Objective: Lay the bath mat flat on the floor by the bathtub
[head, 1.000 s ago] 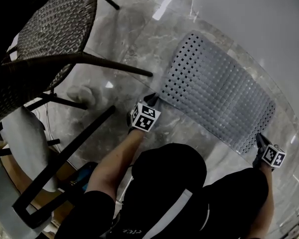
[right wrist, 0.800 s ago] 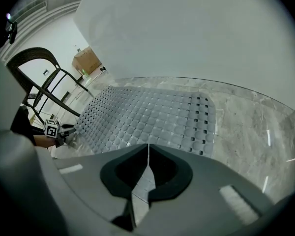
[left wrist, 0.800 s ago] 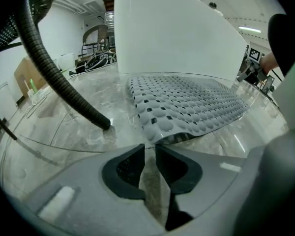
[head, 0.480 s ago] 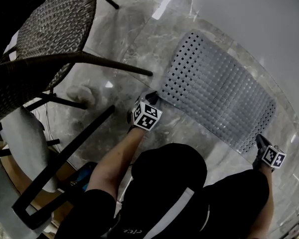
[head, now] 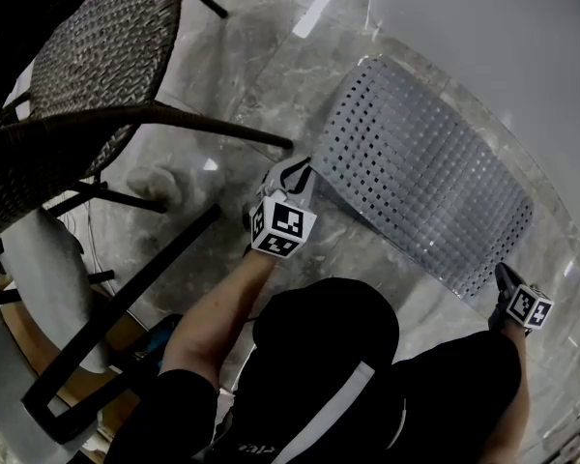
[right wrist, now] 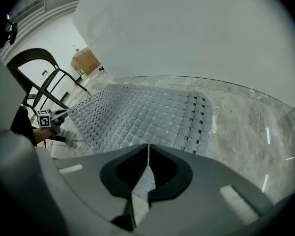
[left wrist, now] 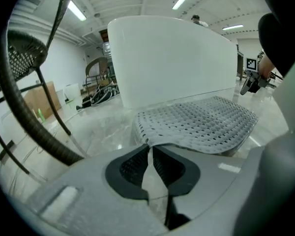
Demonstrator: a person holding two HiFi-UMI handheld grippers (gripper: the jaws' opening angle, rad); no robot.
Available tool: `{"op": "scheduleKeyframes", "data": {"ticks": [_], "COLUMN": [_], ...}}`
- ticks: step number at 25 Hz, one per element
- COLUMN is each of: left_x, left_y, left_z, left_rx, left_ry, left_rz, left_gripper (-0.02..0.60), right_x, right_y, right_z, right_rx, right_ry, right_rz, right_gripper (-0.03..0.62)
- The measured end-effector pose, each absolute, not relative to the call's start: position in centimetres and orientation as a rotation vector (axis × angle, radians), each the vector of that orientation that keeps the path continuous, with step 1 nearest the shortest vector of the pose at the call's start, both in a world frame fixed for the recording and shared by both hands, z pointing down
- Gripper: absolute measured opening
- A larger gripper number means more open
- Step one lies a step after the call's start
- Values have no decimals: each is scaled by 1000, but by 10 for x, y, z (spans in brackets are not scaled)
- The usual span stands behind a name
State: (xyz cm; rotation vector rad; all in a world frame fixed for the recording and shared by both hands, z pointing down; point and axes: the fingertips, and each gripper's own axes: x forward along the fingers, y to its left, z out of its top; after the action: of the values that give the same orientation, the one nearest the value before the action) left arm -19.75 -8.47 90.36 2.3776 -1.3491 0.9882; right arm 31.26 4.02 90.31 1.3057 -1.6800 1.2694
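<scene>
Head view: steeply down. Gripper views: low, close, facing each other across shared grey perforated rubber mat [head: 425, 172].

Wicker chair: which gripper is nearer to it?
Left. The left gripper, jaws just closing on the bath mat corner, is beside a leg of the wicker chair; the right gripper is at the mat's opposite corner, farther off.

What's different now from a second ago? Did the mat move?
The left tool has just been closing its jaws on the mat at one corner and has lifted it, so that end now curls up off the floor. The right tool stayed low at the other corner, where the mat lies flat as before. The chair didn't move.
</scene>
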Motion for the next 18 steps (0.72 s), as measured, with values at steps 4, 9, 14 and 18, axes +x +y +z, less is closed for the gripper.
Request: {"op": "scheduleKeyframes", "data": {"ticks": [4,9,14,18], "left_x": [-181,-190,-212,-221], "left_y": [-98,-79,-61,-46], "left_z": [885,930,969,959], "left_rx": [2487,2451,2340,2266], "left_ry": [-1342,-1236,-1165,-1230], "left_rz": [1032,1242,1298,1130], "left_gripper": [38,38,38,41], "right_x": [312,308,314,316], "right_y": [39,43,47,51], "right_z": [905,906,911,912], "right_rx": [1307,1295,1304,1307], "right_ry": [-1686,-1685,-1672,-1664], "right_rz": [1273,1275,1291,1301], "right_gripper": [9,9,9,9]}}
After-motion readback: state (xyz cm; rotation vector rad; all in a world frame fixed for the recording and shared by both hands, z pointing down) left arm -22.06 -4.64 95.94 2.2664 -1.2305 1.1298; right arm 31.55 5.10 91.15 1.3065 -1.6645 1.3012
